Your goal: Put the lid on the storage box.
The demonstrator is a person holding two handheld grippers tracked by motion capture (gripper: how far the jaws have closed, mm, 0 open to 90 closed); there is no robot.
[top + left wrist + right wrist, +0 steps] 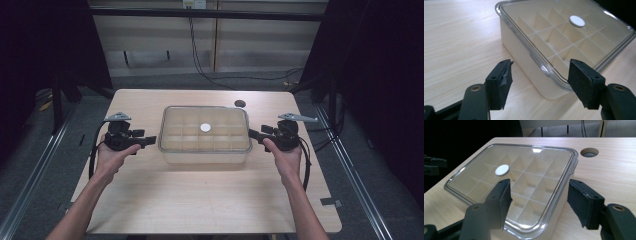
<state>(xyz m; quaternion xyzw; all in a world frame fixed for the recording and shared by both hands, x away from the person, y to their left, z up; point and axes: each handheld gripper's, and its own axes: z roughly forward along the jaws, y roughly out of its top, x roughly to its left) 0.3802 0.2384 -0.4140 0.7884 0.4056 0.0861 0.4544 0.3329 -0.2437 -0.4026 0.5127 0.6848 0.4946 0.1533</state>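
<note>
High view, near to far: 2 forearms enter from the bottom edge over the pale wooden worktop [200, 200]. The left hand [112, 157] holds the left gripper [145, 141], and the right hand [286, 159] holds the right gripper [254, 135]; each points inward at one short end of the box [205, 152]. The box, cream-coloured with a clear lid [175, 120], stands near the middle of the worktop, between the 2 grippers. A white round disc [205, 128] sits at the centre of the lid, and a grid of dividers shows through it.

Left gripper view: the fingers [499, 83] stand apart, nothing between them, with a corner of the box just beyond the tips, not touching. Right gripper view: the fingers [584, 205] likewise stand apart and hold nothing; the near end of the box lies behind and below them, and contact cannot be told.

Beyond the box, a round hole [240, 103] opens in the worktop near its far edge. Farther off, cables [200, 60] run across the floor below a wall of light panels.
</note>
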